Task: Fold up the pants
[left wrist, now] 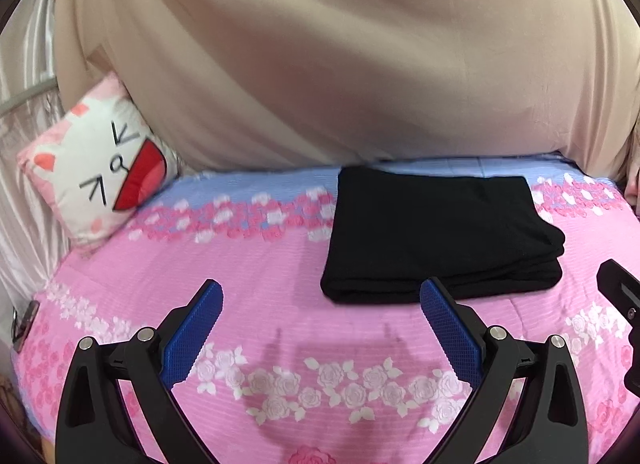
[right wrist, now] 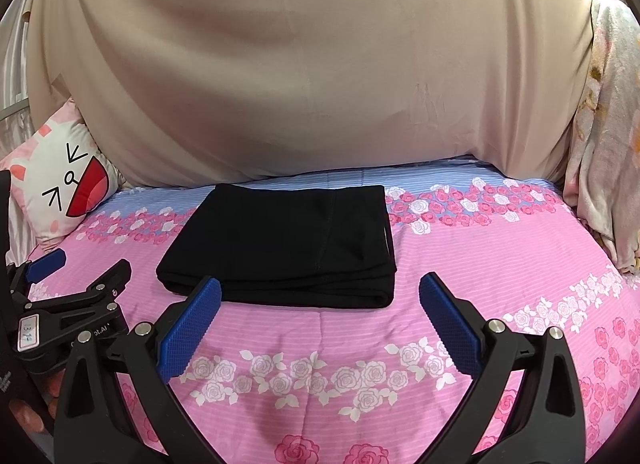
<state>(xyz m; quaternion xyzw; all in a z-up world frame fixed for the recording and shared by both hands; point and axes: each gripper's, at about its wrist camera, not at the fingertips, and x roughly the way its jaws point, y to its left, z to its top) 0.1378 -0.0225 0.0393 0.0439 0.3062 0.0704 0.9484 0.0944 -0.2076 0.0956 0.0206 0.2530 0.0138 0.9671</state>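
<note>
1. Risk: pants (left wrist: 436, 232) look fully folded, a neat black stack w/ layered edges showing at the near and right sides. If you go back in w/ either gripper you can snag the top layer and drag the stack open. My read is the task is about done, so hands off unless a tidy-up is really needed.
2. Risk: the bed cover (right wrist: 500, 264) is soft and loose. Press fingers into it close to the stack and the cover puckers, tilting or sliding the folds.
3. Risk: the two grippers sit near each other; left gripper (right wrist: 84, 264) shows at the left edge of the right wrist view. Swing either one sideways and they can knock.
4. Left gripper (left wrist: 320, 324): fingers spread wide, holding nothing. The pants lie ahead and to the right; the right finger's tip overlaps the stack's near edge in view, contact unclear.
5. Right gripper (right wrist: 320, 320): fingers also spread, empty. The pants lie ahead and slightly left, on the bed, well clear of the cat pillow (right wrist: 64, 191).
</note>
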